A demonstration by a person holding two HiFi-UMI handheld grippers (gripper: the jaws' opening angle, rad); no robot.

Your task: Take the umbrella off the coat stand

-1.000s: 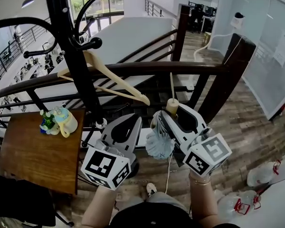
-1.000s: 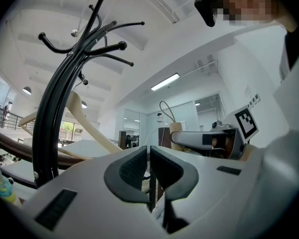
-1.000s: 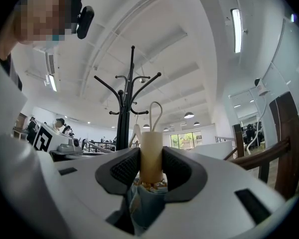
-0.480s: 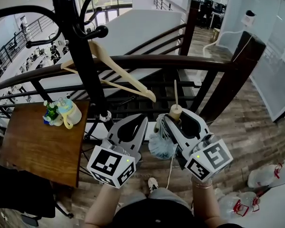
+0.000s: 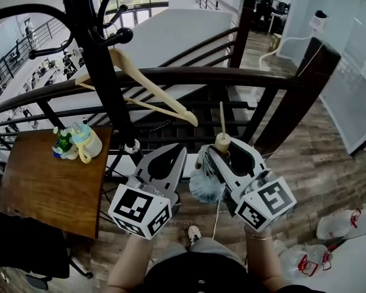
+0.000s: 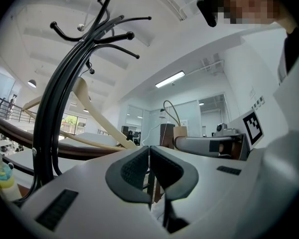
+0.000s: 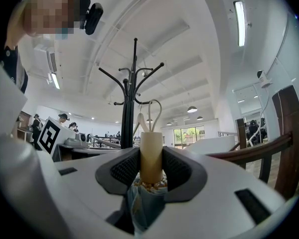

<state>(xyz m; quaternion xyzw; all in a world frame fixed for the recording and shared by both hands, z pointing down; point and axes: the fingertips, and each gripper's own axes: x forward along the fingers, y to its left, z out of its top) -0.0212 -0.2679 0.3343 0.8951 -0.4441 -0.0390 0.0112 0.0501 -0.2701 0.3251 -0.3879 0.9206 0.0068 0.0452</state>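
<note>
Railing landing: the right tool [image 5: 223, 145] is clenching the cream wooden handle [image 7: 151, 156] of a folded pale-blue umbrella [image 5: 205, 187], which is hanging clear of the tall black metal coat stand [image 5: 96, 72] at its ten o'clock; the left tool [image 5: 169, 152], at the umbrella's nine o'clock, is pinching shut on nothing; a pale wooden hanger [image 5: 147, 96] is hanging on the stand.

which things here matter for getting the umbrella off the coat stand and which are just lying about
Job: umbrella, handle gripped in the right claw; coat stand.

Lying about: wooden hanger; side table with its small ornament; railing; plastic bottles on the floor; left claw, shut and empty.
</note>
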